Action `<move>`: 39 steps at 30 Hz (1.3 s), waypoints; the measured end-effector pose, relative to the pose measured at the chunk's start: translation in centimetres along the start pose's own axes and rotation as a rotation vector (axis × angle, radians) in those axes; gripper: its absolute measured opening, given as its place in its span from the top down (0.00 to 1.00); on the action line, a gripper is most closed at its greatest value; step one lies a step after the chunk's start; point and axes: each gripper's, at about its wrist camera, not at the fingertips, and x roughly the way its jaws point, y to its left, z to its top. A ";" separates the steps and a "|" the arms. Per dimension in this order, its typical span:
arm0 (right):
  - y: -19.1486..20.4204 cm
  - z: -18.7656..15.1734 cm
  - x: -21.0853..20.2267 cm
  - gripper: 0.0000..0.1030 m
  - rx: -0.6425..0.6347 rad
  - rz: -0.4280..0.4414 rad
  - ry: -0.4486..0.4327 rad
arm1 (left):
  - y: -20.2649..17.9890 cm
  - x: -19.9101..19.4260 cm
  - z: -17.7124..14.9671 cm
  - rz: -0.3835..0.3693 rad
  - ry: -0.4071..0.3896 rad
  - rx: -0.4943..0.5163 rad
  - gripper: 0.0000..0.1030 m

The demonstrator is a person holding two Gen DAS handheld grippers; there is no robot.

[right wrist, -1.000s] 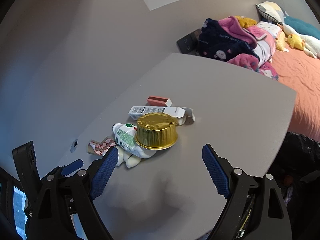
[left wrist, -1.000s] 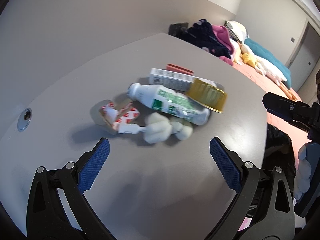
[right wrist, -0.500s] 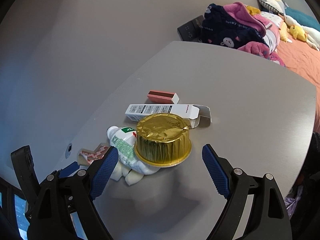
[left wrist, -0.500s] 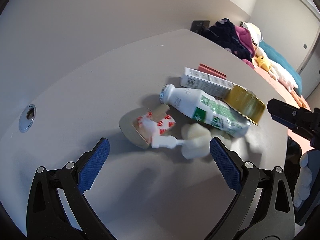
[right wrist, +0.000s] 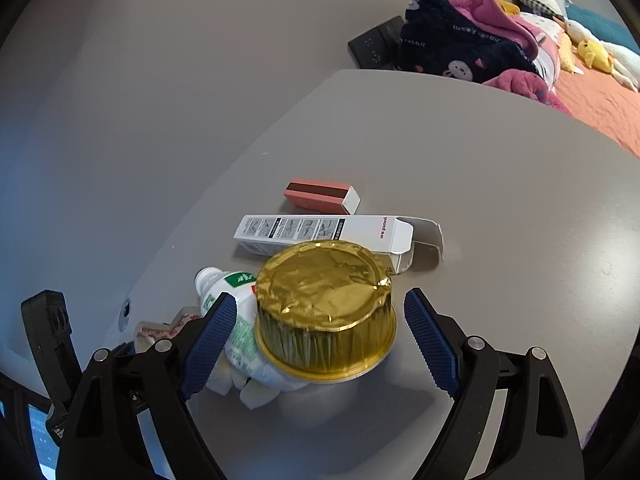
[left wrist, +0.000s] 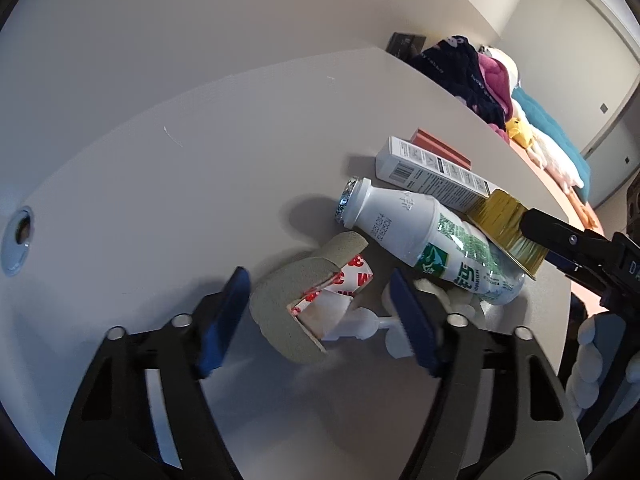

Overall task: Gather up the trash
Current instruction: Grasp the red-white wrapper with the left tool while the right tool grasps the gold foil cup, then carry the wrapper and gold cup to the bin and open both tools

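Trash lies in a pile on the grey table (left wrist: 200, 184). My left gripper (left wrist: 320, 320) is partly closed around a crumpled grey and red-white wrapper (left wrist: 308, 300), its blue pads either side, not clamped. A white plastic piece (left wrist: 360, 326) lies beside it. A white bottle with a green label (left wrist: 424, 244) lies behind. My right gripper (right wrist: 316, 340) is open, its pads either side of an upturned gold foil cup (right wrist: 324, 308) that leans on the bottle (right wrist: 232, 320). A long white carton (right wrist: 324, 236) and a small pink box (right wrist: 320, 196) lie beyond.
A round cable hole (left wrist: 18, 236) sits at the table's left. Beyond the far edge is a bed with an orange cover (right wrist: 600, 104), dark and pink clothes (right wrist: 460, 40) and plush toys (right wrist: 596, 54). A black wall panel (right wrist: 372, 48) is behind the table.
My left gripper moved in over the wrapper and its jaws narrowed around it. My right gripper moved closer, so the gold cup now sits between its pads.
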 end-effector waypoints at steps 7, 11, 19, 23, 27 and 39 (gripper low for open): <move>-0.2 0.0 1.1 0.28 -0.017 0.007 0.013 | 0.7 0.2 -0.2 -0.015 -0.003 -0.020 0.62; 0.1 -0.2 0.6 0.30 -0.040 0.012 -0.020 | 0.9 -0.4 -0.2 -0.009 -0.023 -0.023 0.67; 0.7 0.4 -2.2 0.30 -0.066 0.042 -0.080 | 0.2 -2.9 0.5 0.001 -0.082 -0.008 0.68; 1.0 0.5 -3.9 0.30 -0.074 0.053 -0.103 | -0.9 -4.1 0.8 -0.004 -0.105 0.013 0.68; 1.0 0.2 -6.0 0.29 -0.075 0.061 -0.122 | -2.7 -5.1 0.8 -0.031 -0.116 0.041 0.68; -1.5 -1.3 -12.2 0.29 -0.069 0.044 -0.191 | -8.9 -6.1 0.2 -0.092 -0.131 0.129 0.68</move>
